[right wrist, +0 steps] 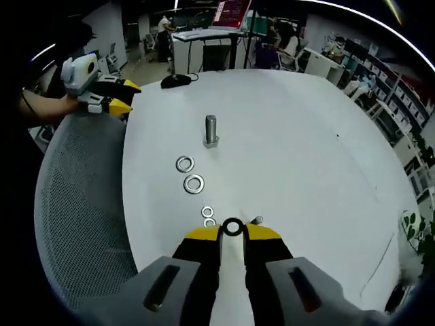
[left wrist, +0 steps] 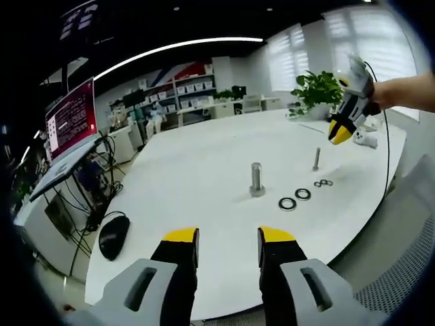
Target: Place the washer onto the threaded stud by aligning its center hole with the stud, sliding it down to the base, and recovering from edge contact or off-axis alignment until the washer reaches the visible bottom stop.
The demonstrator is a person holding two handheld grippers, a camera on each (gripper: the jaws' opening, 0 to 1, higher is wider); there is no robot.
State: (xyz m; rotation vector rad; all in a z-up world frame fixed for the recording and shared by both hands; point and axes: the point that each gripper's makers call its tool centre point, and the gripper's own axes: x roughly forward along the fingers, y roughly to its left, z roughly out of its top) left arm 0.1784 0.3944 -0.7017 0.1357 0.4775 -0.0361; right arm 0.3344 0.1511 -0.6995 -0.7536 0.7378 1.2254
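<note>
Right gripper (right wrist: pixel 232 233) pinching a small dark ring washer (right wrist: pixel 232 227) by its rim, well short of the upright grey threaded stud (right wrist: pixel 211 131) – loads of bare white round table (right wrist: pixel 299 142) around – left gripper (left wrist: pixel 228 238) parted wide, empty, near the table edge.

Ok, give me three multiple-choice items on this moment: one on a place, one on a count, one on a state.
1. Where is the washer that is being handled?
A. in a bare hand
B. between the fingers of the right gripper
C. beside the mouse

2. How many larger washers lie on the table near the large stud?
A. two
B. five
C. none

3. The fingers of the left gripper are:
A. shut on a washer
B. open, holding nothing
C. shut on the large stud

Answers:
1. B, the ring sits pinched at the yellow tips in the right gripper view.
2. A, two larger rings lie beside the stud, and the smaller ones are apart.
3. B, a wide bare gap shows between its tips.
</note>
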